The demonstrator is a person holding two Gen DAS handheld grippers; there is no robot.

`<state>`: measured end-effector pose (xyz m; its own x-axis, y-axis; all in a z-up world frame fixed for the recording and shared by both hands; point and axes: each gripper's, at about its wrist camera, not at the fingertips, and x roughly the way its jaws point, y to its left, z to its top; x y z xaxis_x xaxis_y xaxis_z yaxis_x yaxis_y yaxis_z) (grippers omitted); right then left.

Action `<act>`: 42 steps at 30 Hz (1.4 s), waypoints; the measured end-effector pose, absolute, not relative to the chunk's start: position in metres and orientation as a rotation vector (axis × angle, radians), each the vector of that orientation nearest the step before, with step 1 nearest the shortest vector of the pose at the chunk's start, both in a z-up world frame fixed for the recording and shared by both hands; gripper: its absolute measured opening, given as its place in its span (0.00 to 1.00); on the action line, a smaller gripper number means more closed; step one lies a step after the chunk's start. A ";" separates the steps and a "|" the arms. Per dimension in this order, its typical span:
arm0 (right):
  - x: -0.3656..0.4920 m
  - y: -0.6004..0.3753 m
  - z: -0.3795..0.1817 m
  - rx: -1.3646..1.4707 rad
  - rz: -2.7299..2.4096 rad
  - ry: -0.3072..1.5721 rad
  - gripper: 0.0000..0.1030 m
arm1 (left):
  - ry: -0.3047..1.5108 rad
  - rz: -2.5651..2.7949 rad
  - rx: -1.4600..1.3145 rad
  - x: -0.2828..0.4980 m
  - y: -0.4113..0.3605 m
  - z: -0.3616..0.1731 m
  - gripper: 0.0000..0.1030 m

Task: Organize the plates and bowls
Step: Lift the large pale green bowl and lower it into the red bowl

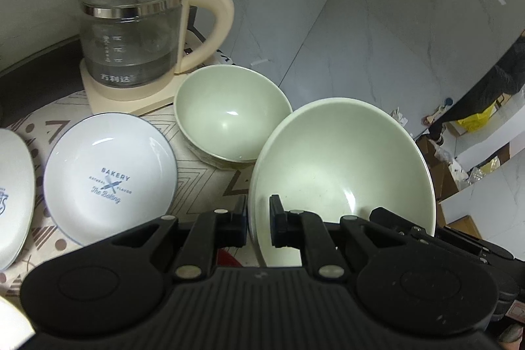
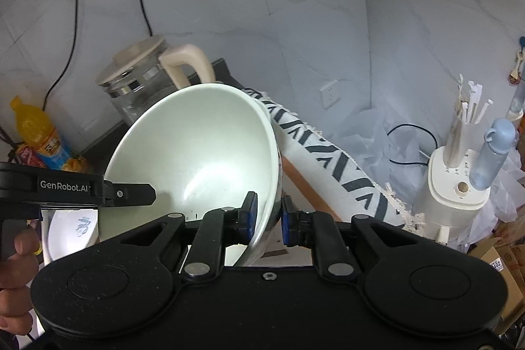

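The left hand-held gripper [image 1: 257, 220] pinched the rim of the big bowl [image 1: 341, 173]; the right hand-held gripper [image 2: 269, 218] pinched its opposite rim, tilting it above the table [image 1: 203, 182]. Beside it sat a smaller bowl [image 1: 229, 117], a plate [image 1: 110, 176] and a kettle [image 1: 137, 28].

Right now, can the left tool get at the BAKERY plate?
Probably not yet: the left tool is shut on the large green bowl, as is the right tool. Once it lets go, the BAKERY plate lies uncovered just left of it, nothing between.
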<state>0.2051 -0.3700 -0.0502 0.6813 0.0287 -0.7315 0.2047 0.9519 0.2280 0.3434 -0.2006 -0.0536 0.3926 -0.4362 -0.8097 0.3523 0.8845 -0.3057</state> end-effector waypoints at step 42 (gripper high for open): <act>0.226 -0.278 -0.091 0.112 0.220 1.064 0.17 | 1.256 -0.244 -0.144 0.311 -0.094 -0.099 0.12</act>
<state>0.2264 -0.2777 -0.0912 0.4658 0.2328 -0.8537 -0.1245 0.9724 0.1972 0.3111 -0.0942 -0.0986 0.2886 -0.2601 -0.9214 0.1032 0.9652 -0.2402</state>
